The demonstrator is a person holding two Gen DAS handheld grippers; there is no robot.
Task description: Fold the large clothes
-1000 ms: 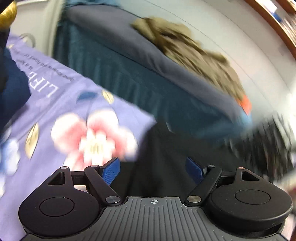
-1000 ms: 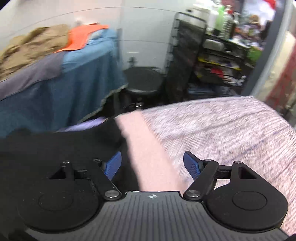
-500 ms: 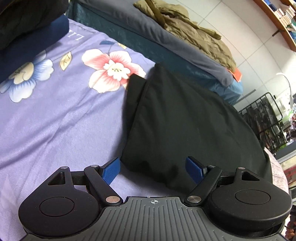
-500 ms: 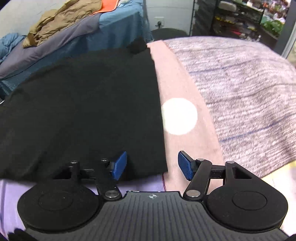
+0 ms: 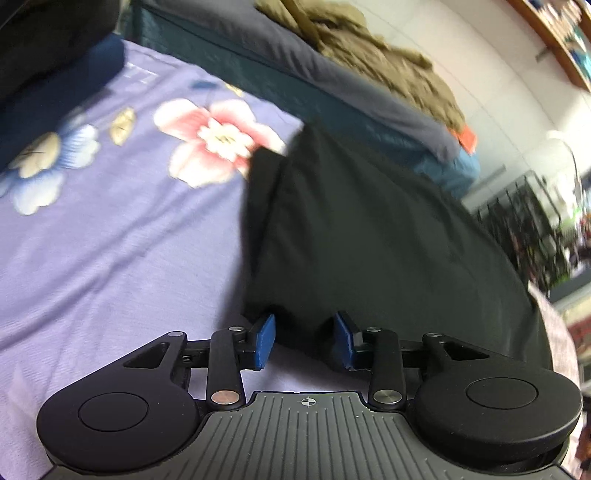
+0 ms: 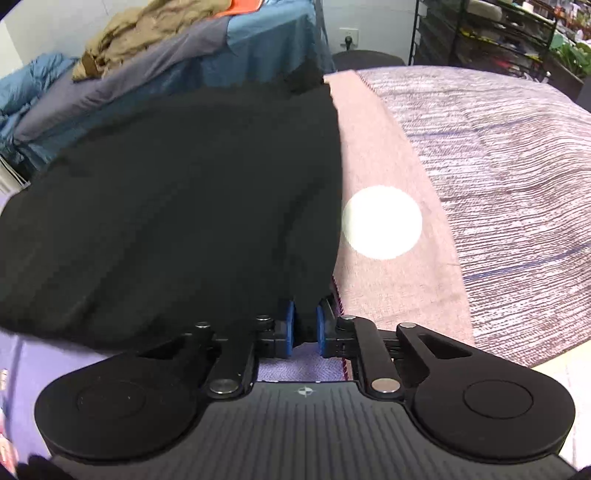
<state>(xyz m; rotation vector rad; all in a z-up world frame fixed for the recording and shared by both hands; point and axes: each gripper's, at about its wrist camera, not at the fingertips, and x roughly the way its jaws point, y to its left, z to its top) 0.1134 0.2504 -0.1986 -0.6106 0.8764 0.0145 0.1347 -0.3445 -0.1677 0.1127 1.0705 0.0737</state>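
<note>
A large black garment (image 5: 369,229) lies spread on a purple floral sheet (image 5: 110,240), its left side folded over. In the left wrist view my left gripper (image 5: 304,339) straddles the garment's near left corner; its jaws are closing, and the blue pads (image 5: 264,341) stand apart with black cloth between them. In the right wrist view the black garment (image 6: 184,206) fills the left half. My right gripper (image 6: 304,328) is shut on the garment's near right corner, black cloth pinched between its pads.
A pink towel (image 6: 388,266) with a white dot and a grey-purple knit blanket (image 6: 498,147) lie right of the garment. A second bed (image 5: 369,92) with crumpled tan clothes (image 5: 369,48) stands behind. A dark blue pillow (image 5: 55,99) is far left, a wire rack (image 6: 480,33) far right.
Both grippers swung down onto the garment's near edge, then held still. The right jaws closed on the right corner. The left jaws have narrowed around the left corner.
</note>
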